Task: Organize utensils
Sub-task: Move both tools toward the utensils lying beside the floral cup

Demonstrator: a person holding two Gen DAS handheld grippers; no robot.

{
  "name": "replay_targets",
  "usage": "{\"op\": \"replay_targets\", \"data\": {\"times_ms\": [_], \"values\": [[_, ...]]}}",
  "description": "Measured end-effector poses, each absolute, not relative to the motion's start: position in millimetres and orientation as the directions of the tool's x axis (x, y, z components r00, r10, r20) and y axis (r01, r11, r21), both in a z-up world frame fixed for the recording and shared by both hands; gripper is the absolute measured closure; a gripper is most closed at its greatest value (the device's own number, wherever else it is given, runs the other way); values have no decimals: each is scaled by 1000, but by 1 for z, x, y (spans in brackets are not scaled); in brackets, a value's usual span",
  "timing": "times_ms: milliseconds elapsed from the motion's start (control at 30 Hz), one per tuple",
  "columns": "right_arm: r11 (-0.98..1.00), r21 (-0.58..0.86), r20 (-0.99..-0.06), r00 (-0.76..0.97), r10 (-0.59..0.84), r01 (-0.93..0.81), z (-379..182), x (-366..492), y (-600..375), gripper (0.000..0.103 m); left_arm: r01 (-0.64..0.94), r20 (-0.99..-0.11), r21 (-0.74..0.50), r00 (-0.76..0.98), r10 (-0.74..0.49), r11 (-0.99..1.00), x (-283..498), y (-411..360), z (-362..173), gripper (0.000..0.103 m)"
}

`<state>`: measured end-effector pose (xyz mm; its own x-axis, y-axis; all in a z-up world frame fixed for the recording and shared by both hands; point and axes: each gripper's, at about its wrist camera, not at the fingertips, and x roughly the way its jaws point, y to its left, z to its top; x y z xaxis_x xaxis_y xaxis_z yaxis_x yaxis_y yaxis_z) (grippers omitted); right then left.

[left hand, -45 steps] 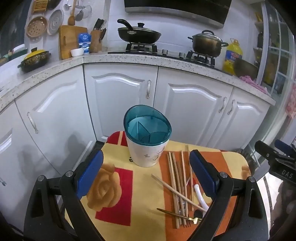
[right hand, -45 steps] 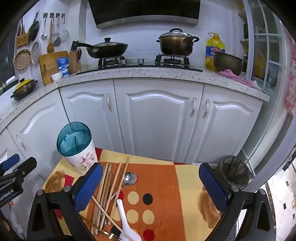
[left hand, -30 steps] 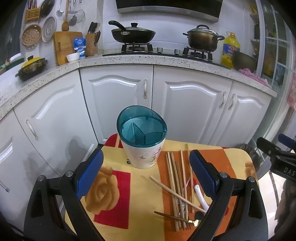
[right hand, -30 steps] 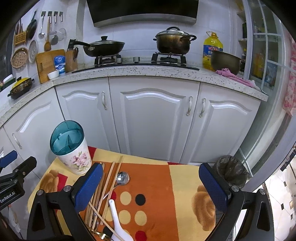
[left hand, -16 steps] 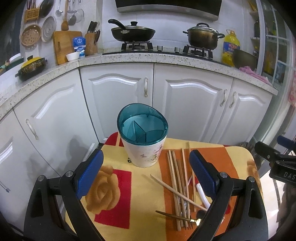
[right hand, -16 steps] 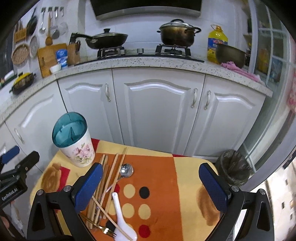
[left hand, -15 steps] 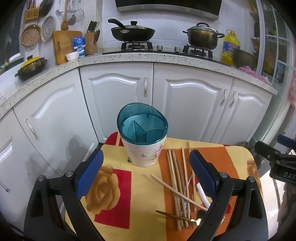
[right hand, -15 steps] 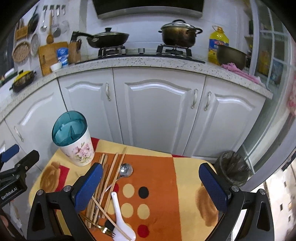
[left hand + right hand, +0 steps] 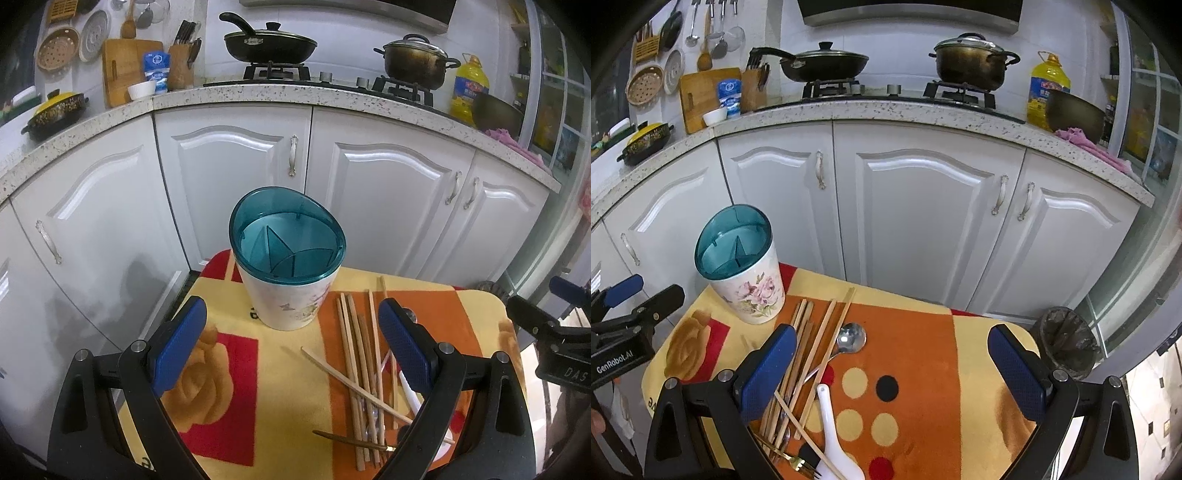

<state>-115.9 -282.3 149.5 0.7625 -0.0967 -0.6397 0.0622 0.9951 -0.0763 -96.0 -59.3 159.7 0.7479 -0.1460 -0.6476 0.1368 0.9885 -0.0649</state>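
Right wrist view: "GenRobot.AI" marks the left claw (image 9: 639,295); both claws spread, empty.

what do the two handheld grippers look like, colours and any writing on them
Both match: black plastic frames with silver screw heads, and two fingers faced with textured blue pads. The left gripper shows a pad on each side; the right gripper has the same pad. Seen from the other camera, the left one's side reads "GenRobot.AI" in white; the right one's shows "DAS". No cables or sleeves visible.
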Motion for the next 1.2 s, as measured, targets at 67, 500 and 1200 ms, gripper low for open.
{"op": "replay_targets", "data": {"times_ms": [67, 500, 1200], "values": [[996, -68, -644, 760, -90, 61, 146, -115, -283, 0, 150, -652, -76, 741, -163, 986, -94, -57, 158, 9], [998, -58, -677, 735, -50, 14, 131, -116, -286, 3, 159, -699, -86, 694, -173, 984, -97, -43, 146, 9], [999, -41, -685, 728, -25, -4, 125, -115, -280, 3, 148, -714, -88, 680, -166, 985, -95, -49, 134, 9]]}}
